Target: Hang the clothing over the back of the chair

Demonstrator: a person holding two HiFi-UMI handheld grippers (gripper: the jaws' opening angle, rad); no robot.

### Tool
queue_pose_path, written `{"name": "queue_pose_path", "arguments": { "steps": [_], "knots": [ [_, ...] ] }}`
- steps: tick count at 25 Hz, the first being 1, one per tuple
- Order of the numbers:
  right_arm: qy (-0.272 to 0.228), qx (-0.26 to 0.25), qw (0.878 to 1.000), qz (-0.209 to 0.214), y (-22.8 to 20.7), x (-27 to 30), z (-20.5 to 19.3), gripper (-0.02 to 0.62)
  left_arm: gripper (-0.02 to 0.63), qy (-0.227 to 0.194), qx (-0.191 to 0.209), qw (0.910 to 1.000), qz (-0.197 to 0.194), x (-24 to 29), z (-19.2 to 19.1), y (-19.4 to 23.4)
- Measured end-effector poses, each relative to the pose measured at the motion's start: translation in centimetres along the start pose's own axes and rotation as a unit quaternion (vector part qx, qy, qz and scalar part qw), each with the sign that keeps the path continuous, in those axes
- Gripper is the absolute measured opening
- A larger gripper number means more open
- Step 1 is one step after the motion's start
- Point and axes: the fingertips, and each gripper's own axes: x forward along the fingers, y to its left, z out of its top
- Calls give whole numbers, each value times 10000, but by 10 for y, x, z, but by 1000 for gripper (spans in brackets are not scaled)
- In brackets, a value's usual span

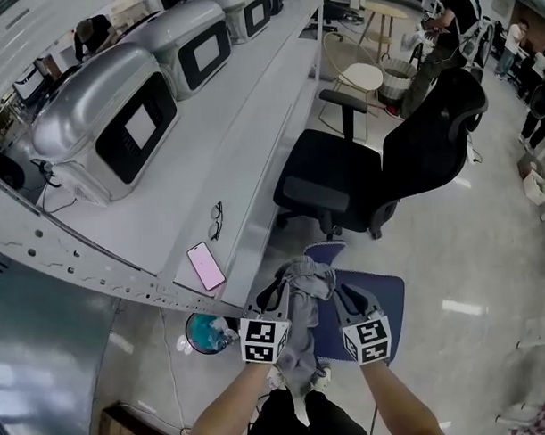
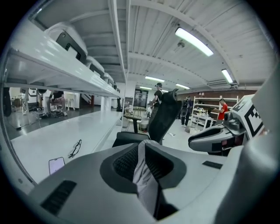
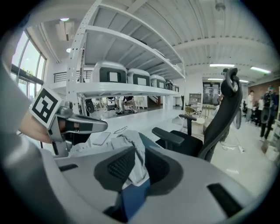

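One grey garment (image 1: 299, 349) is pinched in the fingers of two grippers, the left gripper (image 1: 282, 296) and the right gripper (image 1: 345, 297). Beyond the fingers stands one black office chair (image 1: 343, 183). Left of the fingers, the bench (image 1: 165, 216) carries one phone (image 1: 205, 265), one pair of glasses (image 1: 216, 219) and at least three silver machines (image 1: 99, 120).
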Motion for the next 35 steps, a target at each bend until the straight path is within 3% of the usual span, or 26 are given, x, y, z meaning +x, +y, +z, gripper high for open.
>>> {"name": "queue_pose_path", "arguments": {
  "steps": [9, 16, 25, 30, 35],
  "knots": [
    [-598, -141, 9971, 452, 35, -69, 33, 31, 16, -291, -120, 9992, 231, -65, 29, -32],
    [-887, -189, 9917, 908, 55, -118, 36, 23, 8, -563, -230, 9974, 392, -121, 33, -71],
    [-952, -462, 9859, 1295, 65, -151, 27, 22, 8, -259, -228, 9976, 600, -165, -6, -111],
    [-918, -227, 9882, 1206, 65, -151, 15, 23, 8, -146, -164, 9980, 599, -176, -16, -116],
    [-995, -326, 9874, 1187, 79, -156, 21, 23, 8, -173, -170, 9980, 587, -193, -19, -119]
  ]
}}
